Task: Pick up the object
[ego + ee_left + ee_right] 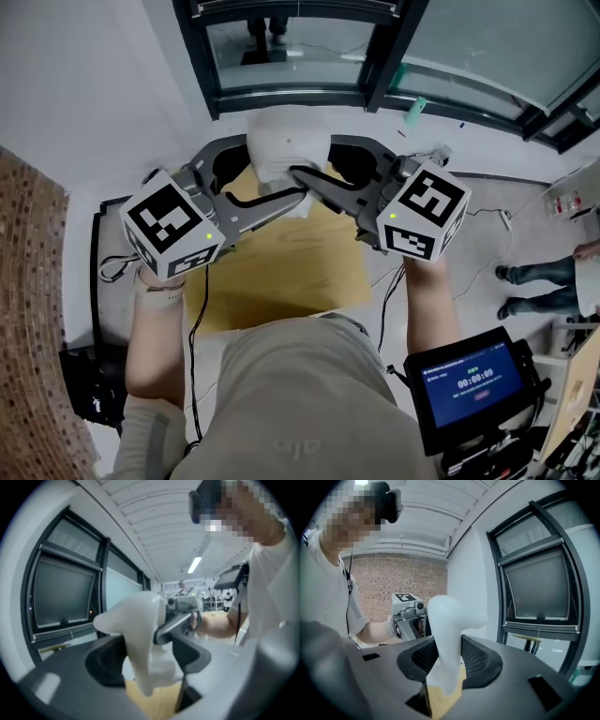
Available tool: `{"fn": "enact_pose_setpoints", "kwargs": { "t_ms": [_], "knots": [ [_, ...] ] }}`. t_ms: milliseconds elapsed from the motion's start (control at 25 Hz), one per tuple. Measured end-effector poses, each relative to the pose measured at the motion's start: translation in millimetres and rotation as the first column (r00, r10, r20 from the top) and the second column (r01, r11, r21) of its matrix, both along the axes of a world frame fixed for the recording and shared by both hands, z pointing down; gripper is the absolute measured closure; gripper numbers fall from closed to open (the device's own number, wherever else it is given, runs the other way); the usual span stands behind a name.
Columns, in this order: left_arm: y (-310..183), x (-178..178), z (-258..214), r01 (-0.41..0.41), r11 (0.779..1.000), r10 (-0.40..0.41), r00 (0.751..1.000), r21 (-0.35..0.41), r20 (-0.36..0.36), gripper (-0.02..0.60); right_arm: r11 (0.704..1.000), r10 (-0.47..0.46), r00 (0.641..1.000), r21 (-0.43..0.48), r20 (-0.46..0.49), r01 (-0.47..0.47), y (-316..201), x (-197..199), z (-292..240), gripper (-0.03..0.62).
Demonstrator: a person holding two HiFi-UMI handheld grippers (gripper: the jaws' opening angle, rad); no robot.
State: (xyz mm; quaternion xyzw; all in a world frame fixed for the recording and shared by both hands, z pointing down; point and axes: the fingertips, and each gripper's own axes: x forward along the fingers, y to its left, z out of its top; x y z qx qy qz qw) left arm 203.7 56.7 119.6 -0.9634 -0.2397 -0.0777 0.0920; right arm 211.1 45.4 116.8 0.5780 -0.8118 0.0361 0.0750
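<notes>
Pale floor by the dark-framed window had a tan cardboard sheet on it; the white object was off the floor, up above that sheet's far edge. Left claw and right claw were both clamped on it from opposite sides, jaws fairly wide, with its waist squeezed narrow and the top bulging out. Looked light, soft and glossy-slick, so I'd judge a mid-body pinch right: firm without crushing, loose ends likely to flop.

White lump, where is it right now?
Top middle of the head view: the white lump is pinched between the left claw and right claw, above the tan sheet.
</notes>
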Motion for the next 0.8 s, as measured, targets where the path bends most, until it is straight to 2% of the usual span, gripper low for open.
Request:
{"fn": "enact_pose_setpoints", "kwargs": {
  "t_ms": [800],
  "knots": [
    [0.1,-0.7,-0.3,-0.008,0.999,0.008,1.000,-0.034,-0.008,0.299,1.000,-0.007,1.000,0.002,0.009,0.007,0.1,-0.7,-1.2,0.445]
  ]
}}
